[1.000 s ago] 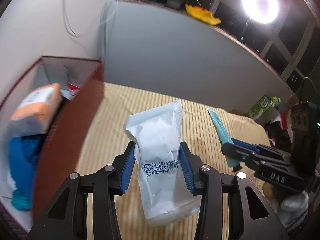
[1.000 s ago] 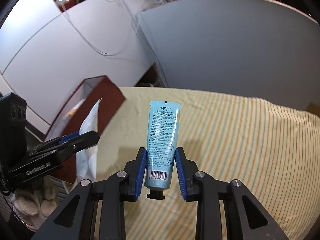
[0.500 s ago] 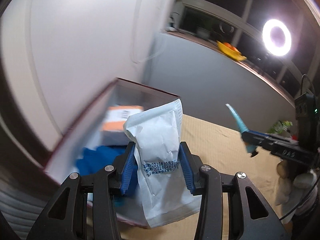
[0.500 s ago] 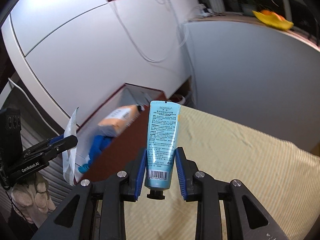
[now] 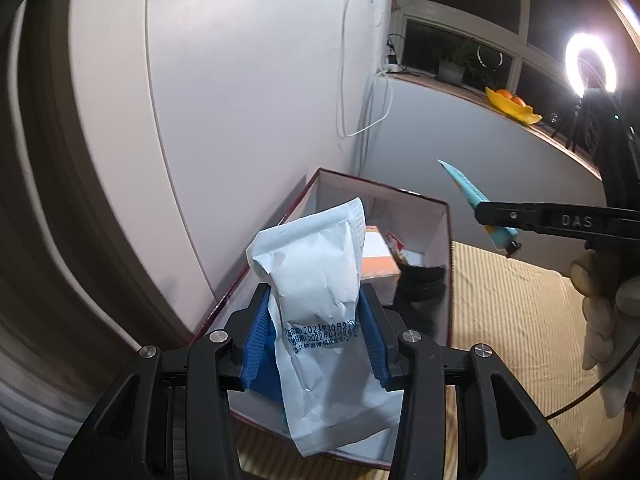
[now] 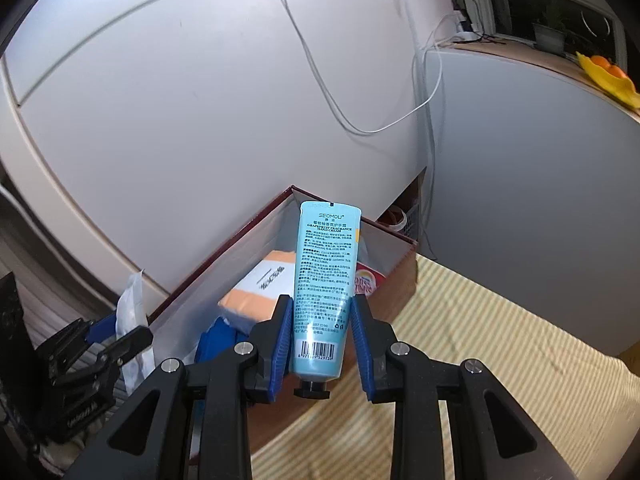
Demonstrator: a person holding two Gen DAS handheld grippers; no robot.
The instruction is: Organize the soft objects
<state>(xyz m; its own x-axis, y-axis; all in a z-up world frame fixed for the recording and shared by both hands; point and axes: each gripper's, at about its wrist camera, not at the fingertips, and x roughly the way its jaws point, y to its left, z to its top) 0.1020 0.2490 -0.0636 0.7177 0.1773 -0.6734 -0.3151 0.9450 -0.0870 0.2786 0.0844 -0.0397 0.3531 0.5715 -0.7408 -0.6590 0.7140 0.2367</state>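
My left gripper (image 5: 316, 336) is shut on a white crinkled sachet (image 5: 320, 292) with a printed date, held upright over the near end of a dark red open box (image 5: 447, 264). My right gripper (image 6: 322, 336) is shut on a light blue hand cream tube (image 6: 324, 280), cap down, held above the box's (image 6: 400, 280) right wall. The tube also shows in the left wrist view (image 5: 474, 204), and the sachet in the right wrist view (image 6: 130, 304). Inside the box lie an orange and white packet (image 6: 260, 284), a blue soft item (image 6: 218, 340) and a red and white packet (image 6: 366, 282).
The box stands on a yellow striped cloth (image 6: 500, 380) against a white wall (image 5: 240, 100) with hanging cables. A grey panel (image 6: 520, 180) stands behind the cloth. A ring light (image 5: 590, 66) shines at the upper right. Dark items (image 5: 422, 280) lie in the box.
Both grippers have swung left toward the box, from over the striped cloth to above the box, each still holding its item.
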